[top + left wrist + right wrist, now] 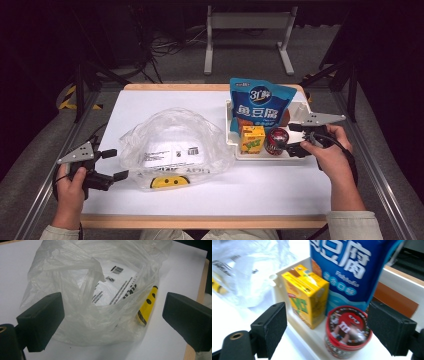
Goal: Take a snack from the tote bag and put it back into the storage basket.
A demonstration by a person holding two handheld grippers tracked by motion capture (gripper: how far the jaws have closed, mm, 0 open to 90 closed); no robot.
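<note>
The right hand-held gripper [325, 330], jaws wide and empty, is bracketing the red candy tub [348, 331] in the white tray [260, 155]. Centre before closing. The left hand-held gripper [112, 322], also wide, is facing the plastic bag [95, 290] on the bench [250, 185].

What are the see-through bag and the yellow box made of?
The bag looks like thin clear plastic: crinkly, shiny, and the print shows through. The box seems to be coated cardboard, with sharp folded edges and a slightly glossy printed skin.
</note>
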